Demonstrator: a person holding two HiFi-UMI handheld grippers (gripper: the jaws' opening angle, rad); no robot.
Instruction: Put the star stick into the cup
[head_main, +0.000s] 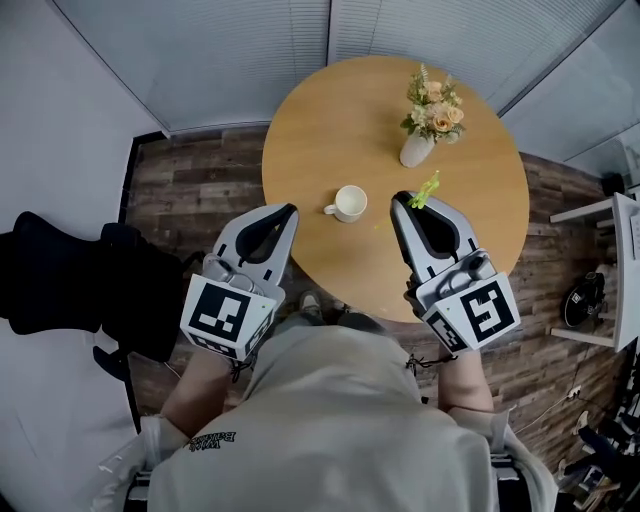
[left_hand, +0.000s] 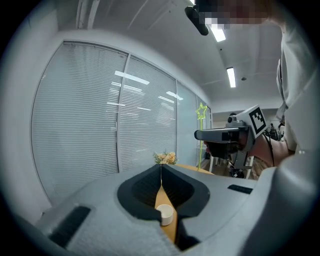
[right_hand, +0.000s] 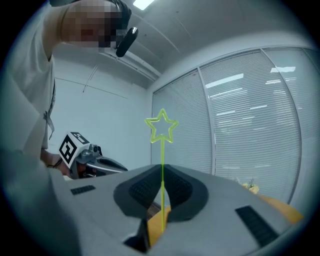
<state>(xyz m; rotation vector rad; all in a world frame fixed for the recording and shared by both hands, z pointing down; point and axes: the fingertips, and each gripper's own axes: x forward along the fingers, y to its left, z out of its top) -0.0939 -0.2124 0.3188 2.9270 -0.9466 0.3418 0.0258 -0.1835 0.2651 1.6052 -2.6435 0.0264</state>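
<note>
The right gripper (head_main: 404, 203) is pinching the green star stick (right_hand: 162, 160) upright between its fingers (right_hand: 184, 192), hovering over the round surface (head_main: 330, 120) just right of the white cup (head_main: 350, 202); the left gripper (head_main: 287, 212) is hovering at the cup's left, fingers (left_hand: 142, 190) pressed together on nothing; a vase of flowers (head_main: 428, 118) is standing beyond.
</note>
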